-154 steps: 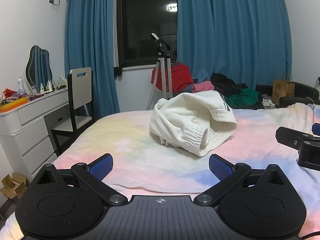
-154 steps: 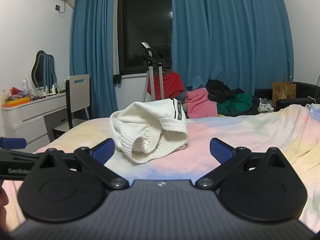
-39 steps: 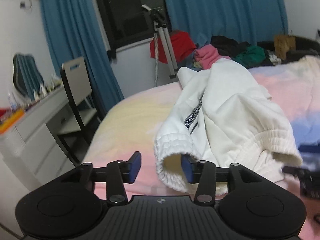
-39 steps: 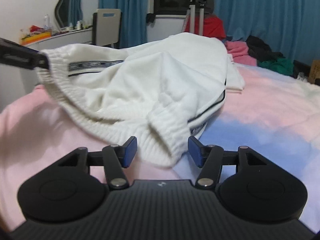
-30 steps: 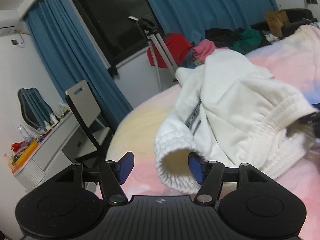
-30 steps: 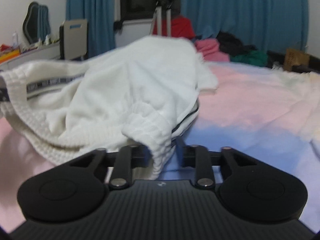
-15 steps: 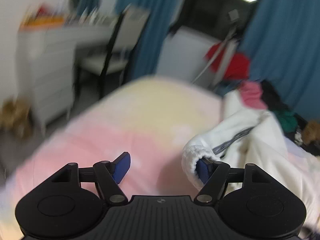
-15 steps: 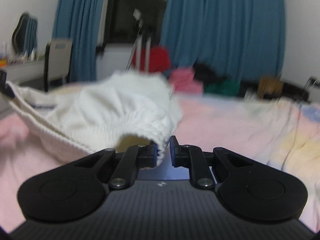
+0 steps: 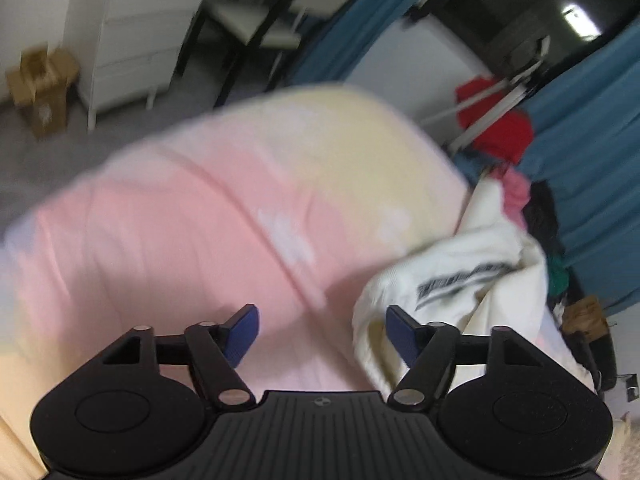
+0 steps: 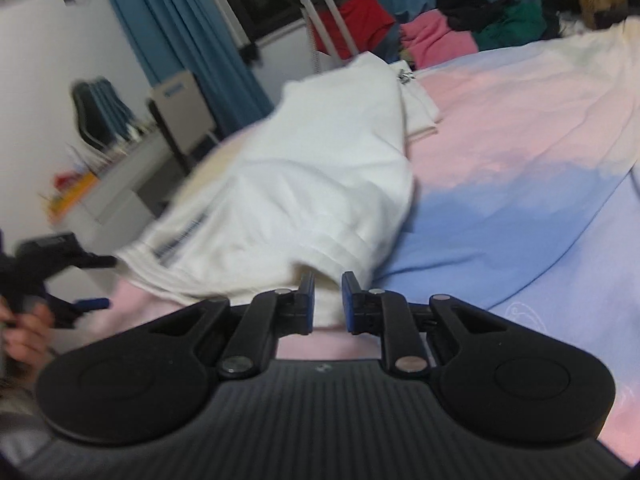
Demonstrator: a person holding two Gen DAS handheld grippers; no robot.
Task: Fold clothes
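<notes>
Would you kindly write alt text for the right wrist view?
The right gripper is shut on the ribbed hem of a white garment that lies across a pink and blue bedspread. At far left, a hand holds the left gripper; blue curtains hang behind.

Dim indoor light, night outside; a ceiling lamp's reflection (image 9: 580, 20) glints in the dark window at two o'clock of the left wrist view. Motion blur smears the bedspread (image 9: 200, 220) and furniture there. The right wrist view blurs at nine o'clock. Fisheye distortion bends both edges, corners vignetted black.
</notes>
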